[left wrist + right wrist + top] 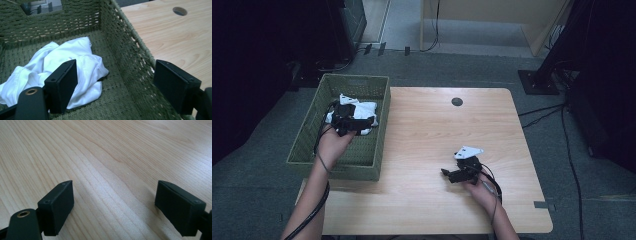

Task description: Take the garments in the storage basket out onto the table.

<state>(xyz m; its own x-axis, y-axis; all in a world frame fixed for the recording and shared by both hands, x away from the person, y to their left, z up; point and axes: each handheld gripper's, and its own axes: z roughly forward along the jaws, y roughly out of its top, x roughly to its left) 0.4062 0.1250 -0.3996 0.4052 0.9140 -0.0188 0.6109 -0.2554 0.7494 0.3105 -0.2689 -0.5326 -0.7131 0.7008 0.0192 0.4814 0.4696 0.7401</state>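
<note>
Inside basket — left gripper released beside white cloth; right gripper released over bare table.

Wooden table with 1 round hole near its far edge.

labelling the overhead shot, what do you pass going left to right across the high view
green woven basket holding a crumpled white cloth with the left gripper over it → bare light wooden table → right gripper
</note>
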